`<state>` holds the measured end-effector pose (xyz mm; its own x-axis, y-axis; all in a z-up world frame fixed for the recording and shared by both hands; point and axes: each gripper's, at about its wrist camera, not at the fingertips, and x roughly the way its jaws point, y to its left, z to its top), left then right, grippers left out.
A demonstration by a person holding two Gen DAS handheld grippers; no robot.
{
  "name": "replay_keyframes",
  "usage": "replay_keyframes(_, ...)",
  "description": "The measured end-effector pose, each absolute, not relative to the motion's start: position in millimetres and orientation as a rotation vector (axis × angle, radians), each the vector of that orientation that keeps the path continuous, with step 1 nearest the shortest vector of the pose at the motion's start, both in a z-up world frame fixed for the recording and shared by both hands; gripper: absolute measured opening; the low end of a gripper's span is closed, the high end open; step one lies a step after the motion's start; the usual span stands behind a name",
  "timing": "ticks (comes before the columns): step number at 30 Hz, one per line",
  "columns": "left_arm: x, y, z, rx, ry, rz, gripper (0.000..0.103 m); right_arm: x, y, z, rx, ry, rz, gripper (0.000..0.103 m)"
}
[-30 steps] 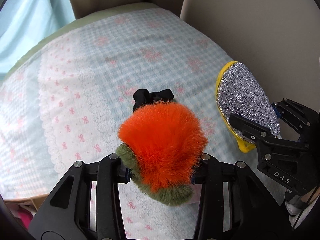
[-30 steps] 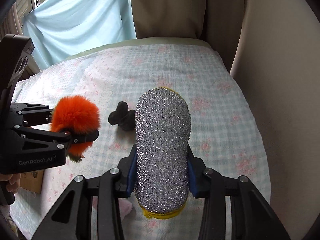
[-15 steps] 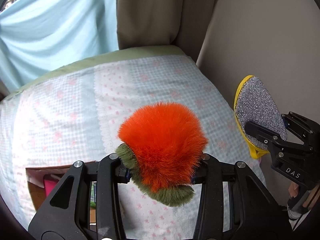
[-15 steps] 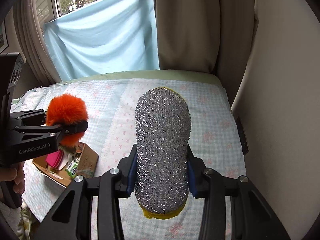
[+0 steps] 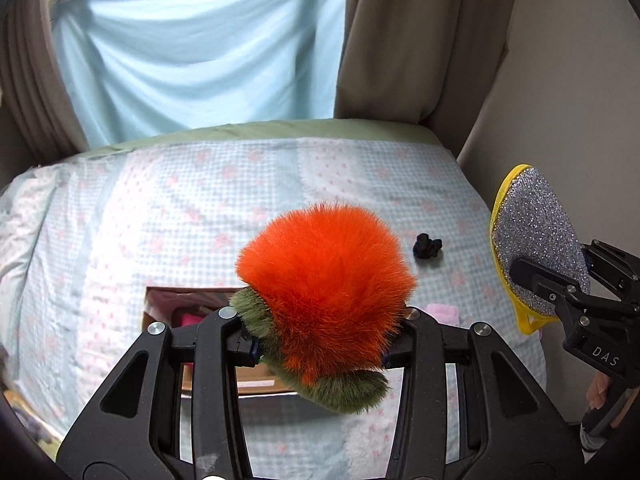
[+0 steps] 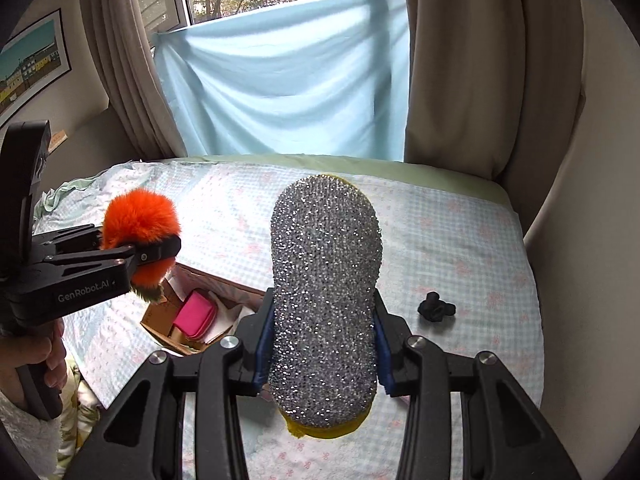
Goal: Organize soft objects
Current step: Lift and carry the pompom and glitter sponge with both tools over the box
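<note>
Clamped in the left gripper (image 5: 320, 340): orange-and-green fluffy pom-pom (image 5: 326, 300), fur spilling over both fingers. Clamped in the right gripper (image 6: 322, 346): silver glitter sponge (image 6: 324, 300) with yellow backing, standing upright between the fingers. Both held above the checked quilt (image 6: 460, 248), neither touching it.

Only in the right wrist view: open cardboard box (image 6: 160, 324) with a pink pouch (image 6: 196, 314) inside, just below and beside the pom-pom, plus a hand on the left handle, window and framed picture (image 6: 32, 60) on the far left. In the left wrist view, box mostly hidden behind fingers and fur; a pale pink soft thing (image 5: 442, 312) showing just right of the pom-pom.

Black scrunchie (image 6: 436, 307) lying alone on the quilt, right of the sponge, well apart from both grippers. Open quilt all around it; wall close along the right edge. Farther back, green bed edge, pale blue sheet (image 5: 200, 48) and beige curtains (image 6: 460, 60).
</note>
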<state>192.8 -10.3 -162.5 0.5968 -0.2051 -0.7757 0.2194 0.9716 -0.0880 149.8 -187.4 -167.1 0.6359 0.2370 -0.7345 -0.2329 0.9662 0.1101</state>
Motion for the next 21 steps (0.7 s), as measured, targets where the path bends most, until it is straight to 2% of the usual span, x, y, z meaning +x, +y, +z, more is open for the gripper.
replay_keyframes(12, 204.2, 130.9, -191.4, -0.005, 0.978, -0.262, 0.036, 167.5, -57.8, -186.2, 0.049, 0.910, 0.225, 0.038)
replay_keyframes(21, 239.8, 182.2, -263.3, 0.054, 1.134, -0.328, 0.036, 191.4, -2.1, -244.5, 0.133, 1.045, 0.189, 0.038)
